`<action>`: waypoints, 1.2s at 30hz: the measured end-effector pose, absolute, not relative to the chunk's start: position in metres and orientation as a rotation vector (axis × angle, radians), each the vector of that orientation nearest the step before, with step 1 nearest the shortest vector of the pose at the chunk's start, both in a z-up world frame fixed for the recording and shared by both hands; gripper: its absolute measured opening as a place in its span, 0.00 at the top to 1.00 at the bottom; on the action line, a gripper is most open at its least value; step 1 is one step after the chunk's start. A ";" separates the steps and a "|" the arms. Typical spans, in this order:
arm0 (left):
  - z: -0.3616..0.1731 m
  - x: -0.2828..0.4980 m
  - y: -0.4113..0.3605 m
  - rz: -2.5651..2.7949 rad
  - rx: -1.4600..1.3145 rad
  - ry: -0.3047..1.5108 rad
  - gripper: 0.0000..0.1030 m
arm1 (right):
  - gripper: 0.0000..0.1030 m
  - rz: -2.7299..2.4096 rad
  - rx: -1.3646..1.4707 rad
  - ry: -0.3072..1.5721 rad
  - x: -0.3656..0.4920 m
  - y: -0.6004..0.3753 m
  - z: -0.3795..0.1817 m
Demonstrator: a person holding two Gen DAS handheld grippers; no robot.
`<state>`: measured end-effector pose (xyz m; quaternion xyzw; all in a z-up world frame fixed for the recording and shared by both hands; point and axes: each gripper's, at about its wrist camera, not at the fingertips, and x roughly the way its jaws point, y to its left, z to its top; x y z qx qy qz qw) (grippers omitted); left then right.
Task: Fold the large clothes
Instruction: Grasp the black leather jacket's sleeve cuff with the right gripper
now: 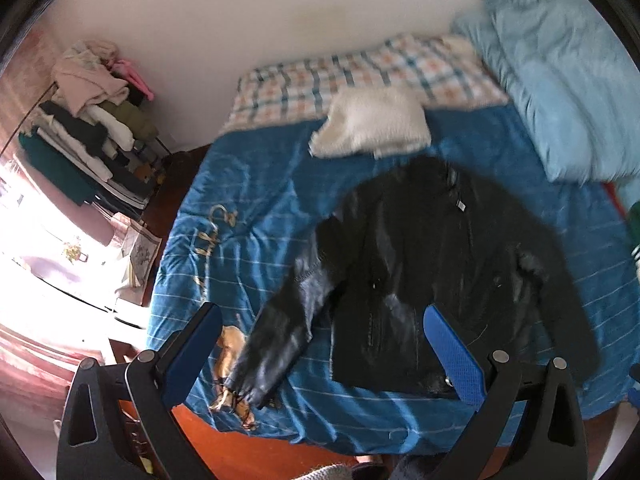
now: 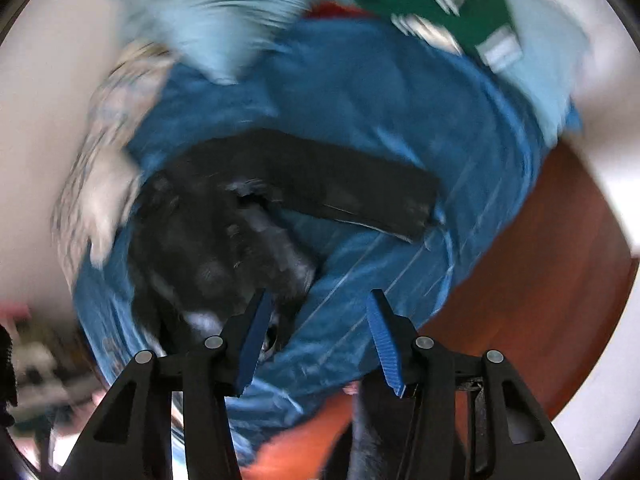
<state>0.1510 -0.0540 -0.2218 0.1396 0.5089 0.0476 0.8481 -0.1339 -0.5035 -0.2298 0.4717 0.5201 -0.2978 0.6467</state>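
From my left wrist camera, far left, I see a rack piled with clothes (image 1: 92, 120) against the wall. Next comes the bed (image 1: 248, 216), covered in a blue striped blanket. My left tongs (image 1: 320, 354) are spread wide with nothing between them, held above the near edge of the bed. Between their blue pads lies the black jacket (image 1: 432, 264), spread flat on the blanket with its front up, one sleeve stretched out toward the near left corner of the bed. Just beyond its collar sits a folded white garment (image 1: 372, 122), and behind that a plaid pillow (image 1: 360, 72). A light blue pillow (image 1: 560, 80) rests at the right.

The right wrist view is badly blurred. My right tongs (image 2: 320, 336) are also open and empty, above the blanket. The jacket (image 2: 224, 240) lies to the left, one sleeve (image 2: 360, 196) reaching right across the blanket. A green garment (image 2: 440, 4) shows at the top right.
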 end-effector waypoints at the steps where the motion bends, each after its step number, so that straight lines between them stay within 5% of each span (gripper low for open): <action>1: -0.239 0.158 -0.064 0.109 0.315 1.086 0.00 | 0.48 -0.704 1.145 1.178 -0.143 -0.516 -0.256; 9: -0.370 0.195 -0.120 0.114 0.408 1.286 0.00 | 0.35 -0.852 1.631 1.053 -0.196 -0.584 -0.452; 16: -0.436 0.219 -0.160 0.085 0.524 1.312 0.00 | 0.33 -0.880 1.607 1.047 -0.173 -0.602 -0.521; 17: -0.441 0.221 -0.164 0.080 0.537 1.310 0.00 | 0.35 -0.910 1.559 1.063 -0.165 -0.599 -0.518; 19: -0.450 0.226 -0.174 0.063 0.552 1.304 0.00 | 0.67 -0.933 1.508 1.064 -0.158 -0.594 -0.506; 21: -0.454 0.229 -0.181 0.053 0.561 1.298 0.00 | 0.86 -0.918 1.523 0.969 -0.160 -0.590 -0.487; 25: -0.454 0.233 -0.191 0.018 0.554 1.285 0.00 | 0.89 -0.806 1.488 0.837 -0.153 -0.591 -0.460; 27: -0.459 0.234 -0.195 -0.001 0.547 1.289 0.00 | 0.88 -0.757 1.460 0.893 -0.138 -0.595 -0.475; 29: -0.466 0.235 -0.196 -0.008 0.543 1.302 0.00 | 0.73 -0.749 1.513 0.965 -0.133 -0.601 -0.512; 30: -0.470 0.234 -0.196 -0.009 0.543 1.309 0.00 | 0.56 -0.721 1.570 0.955 -0.132 -0.604 -0.529; 33: -0.483 0.235 -0.194 -0.005 0.535 1.328 0.00 | 0.48 -0.692 1.683 0.878 -0.129 -0.604 -0.562; 35: -0.489 0.234 -0.193 -0.002 0.540 1.325 0.00 | 0.62 -0.747 1.668 0.875 -0.124 -0.600 -0.558; 36: -0.490 0.233 -0.192 -0.002 0.539 1.323 0.00 | 0.85 -0.747 1.668 0.852 -0.126 -0.601 -0.552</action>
